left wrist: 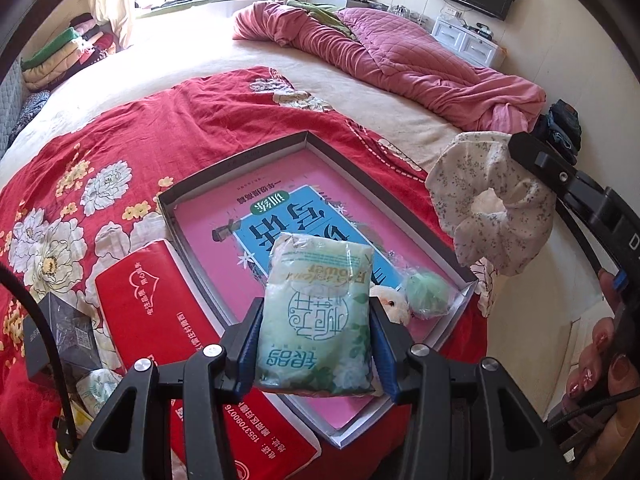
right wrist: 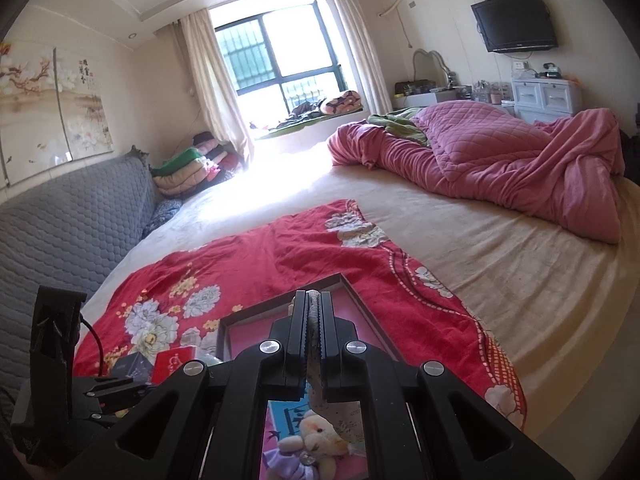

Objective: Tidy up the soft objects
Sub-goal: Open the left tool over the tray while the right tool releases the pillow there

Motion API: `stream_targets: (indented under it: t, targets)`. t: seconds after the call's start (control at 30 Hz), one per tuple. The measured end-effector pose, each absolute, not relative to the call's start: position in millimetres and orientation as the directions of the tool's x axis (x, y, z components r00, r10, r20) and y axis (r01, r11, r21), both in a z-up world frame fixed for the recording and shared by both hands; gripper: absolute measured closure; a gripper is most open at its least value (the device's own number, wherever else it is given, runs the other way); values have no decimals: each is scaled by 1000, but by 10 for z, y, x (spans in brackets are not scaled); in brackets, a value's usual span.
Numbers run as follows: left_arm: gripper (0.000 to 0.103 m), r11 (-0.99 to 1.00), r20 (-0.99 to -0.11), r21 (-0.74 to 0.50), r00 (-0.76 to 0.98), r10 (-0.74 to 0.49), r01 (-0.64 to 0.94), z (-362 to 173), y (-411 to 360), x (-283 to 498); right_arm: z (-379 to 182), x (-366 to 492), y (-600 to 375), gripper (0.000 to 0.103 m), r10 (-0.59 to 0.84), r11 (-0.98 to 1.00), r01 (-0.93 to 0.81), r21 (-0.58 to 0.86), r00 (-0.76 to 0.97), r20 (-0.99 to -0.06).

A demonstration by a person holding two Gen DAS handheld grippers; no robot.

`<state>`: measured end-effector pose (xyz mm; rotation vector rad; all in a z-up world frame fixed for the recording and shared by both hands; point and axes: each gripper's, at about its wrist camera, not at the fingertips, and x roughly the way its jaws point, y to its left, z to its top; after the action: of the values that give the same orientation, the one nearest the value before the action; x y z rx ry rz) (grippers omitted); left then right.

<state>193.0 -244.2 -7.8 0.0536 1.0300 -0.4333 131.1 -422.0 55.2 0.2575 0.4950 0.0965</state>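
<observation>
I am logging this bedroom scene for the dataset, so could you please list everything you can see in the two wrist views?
Tissue pack: one, pale green, clamped in the left gripper above the tray.
Scrunchie: one, white with small grey flowers, pinched in the right gripper.
Tray: one, shallow, grey-walled, on the red blanket, lined with a pink and blue book cover.
Plush toy: one, cream, inside the tray.
Green ball: one, in clear wrap, inside the tray.
Red packet: one, beside the tray.
Dark box: one, beside the red packet.
Red blanket: one, floral, spread on the bed.
Pink quilt: one, bunched at the bed's far side.
Television: one, black, wall-mounted.
Left gripper: black.
Right gripper: black, shut.
</observation>
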Motion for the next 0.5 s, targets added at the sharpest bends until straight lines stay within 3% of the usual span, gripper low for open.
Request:
stream_targets:
  t: [0.33, 0.5]
  targets:
    - [54, 915, -863, -142, 405, -301, 379, -277, -2539, 2006, 93, 1530, -4181, 99, 158, 970, -25, 243, 822, -547]
    - [54, 916, -871, -136, 395, -293, 378, -330, -2570, 2052, -138, 1624, -4158, 99, 252, 942, -55, 330, 766, -592]
